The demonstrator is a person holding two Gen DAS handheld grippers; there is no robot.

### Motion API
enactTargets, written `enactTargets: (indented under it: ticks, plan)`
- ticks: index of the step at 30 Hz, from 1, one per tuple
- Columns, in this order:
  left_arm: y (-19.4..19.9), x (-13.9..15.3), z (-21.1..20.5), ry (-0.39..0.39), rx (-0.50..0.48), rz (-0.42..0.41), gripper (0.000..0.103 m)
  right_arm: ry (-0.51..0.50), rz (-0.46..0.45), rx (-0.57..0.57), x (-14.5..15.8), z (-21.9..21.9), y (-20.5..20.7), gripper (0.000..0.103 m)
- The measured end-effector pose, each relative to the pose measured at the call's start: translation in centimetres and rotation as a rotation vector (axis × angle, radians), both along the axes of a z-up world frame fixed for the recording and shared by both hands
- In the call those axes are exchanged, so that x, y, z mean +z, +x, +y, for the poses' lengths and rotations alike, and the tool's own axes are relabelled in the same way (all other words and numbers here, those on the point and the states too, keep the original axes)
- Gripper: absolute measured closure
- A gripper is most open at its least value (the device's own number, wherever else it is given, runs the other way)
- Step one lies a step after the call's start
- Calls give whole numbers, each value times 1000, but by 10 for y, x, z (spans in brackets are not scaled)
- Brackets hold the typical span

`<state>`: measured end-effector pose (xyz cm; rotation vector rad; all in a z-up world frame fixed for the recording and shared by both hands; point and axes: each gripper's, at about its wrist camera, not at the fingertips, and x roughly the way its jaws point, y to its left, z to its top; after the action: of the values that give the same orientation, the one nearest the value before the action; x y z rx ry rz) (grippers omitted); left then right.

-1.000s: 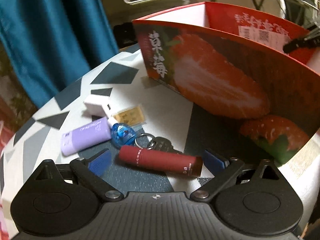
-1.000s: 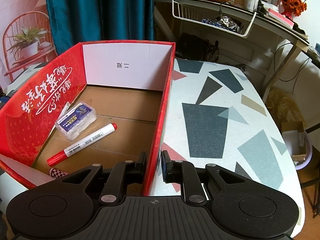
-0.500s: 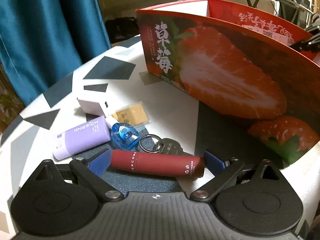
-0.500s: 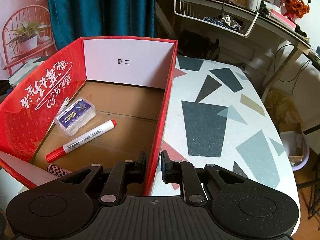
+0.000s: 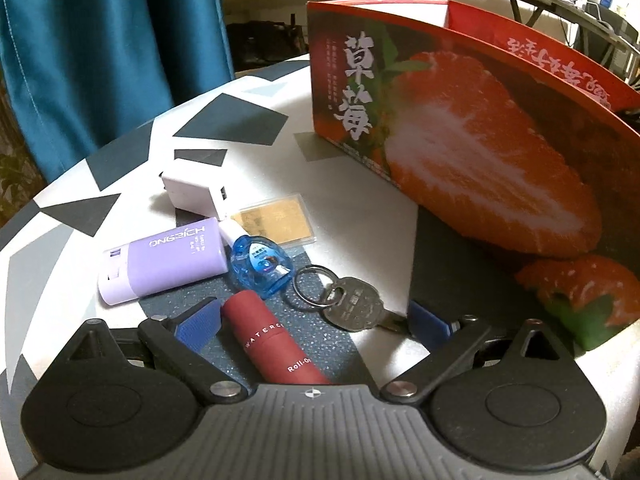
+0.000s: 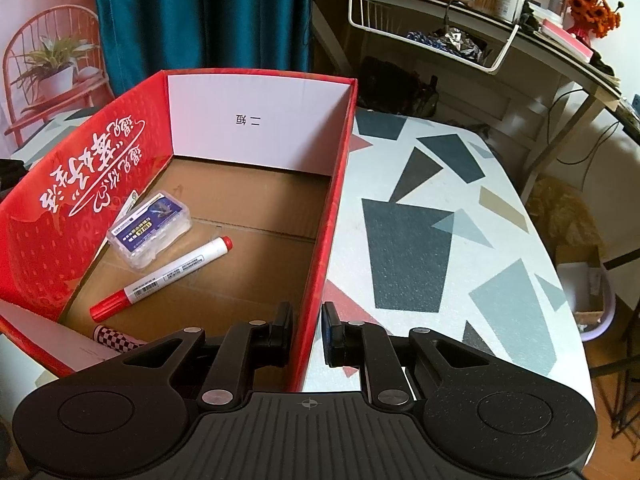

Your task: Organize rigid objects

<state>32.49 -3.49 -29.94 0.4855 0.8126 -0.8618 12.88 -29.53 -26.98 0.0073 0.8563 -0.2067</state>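
- The red cardboard box stands on the counter; it is judged light but stiff, with thin walls that can be pinched at the rim. Its right wall is clamped by the right hand-held gripper, whose jaws are nearly shut on the cardboard, so the box is steadied.
- Inside the box a clear plastic case and a red-capped marker are already lying on the bottom.
- The dark red tube lies on the counter between the wide-open jaws of the left hand-held gripper; nothing is gripped. It is judged light, rigid and smooth, so it may roll or slip; a hold across its middle is suggested.
- Near it lie a lilac cylinder, a white charger, a gold card, a blue tape dispenser and a key on its ring, all small, hard and light; the flat card and key are judged hardest to lift.
- Compared with a second ago, the left hand-held gripper has been brought closer and rolled, so the tube is now seen lengthwise between the jaws rather than across them. The right hand-held gripper's hold is unchanged.
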Motion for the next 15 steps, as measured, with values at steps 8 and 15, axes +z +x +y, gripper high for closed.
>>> enactTargets:
  ticks: [8,15]
  plan:
    - [-19,8,22,1,128,14,17,7,-10,4,0,0,-1,87]
    - [-24,7,37,-47,325,29,56,15,-21,3,-1,-1,-3,87]
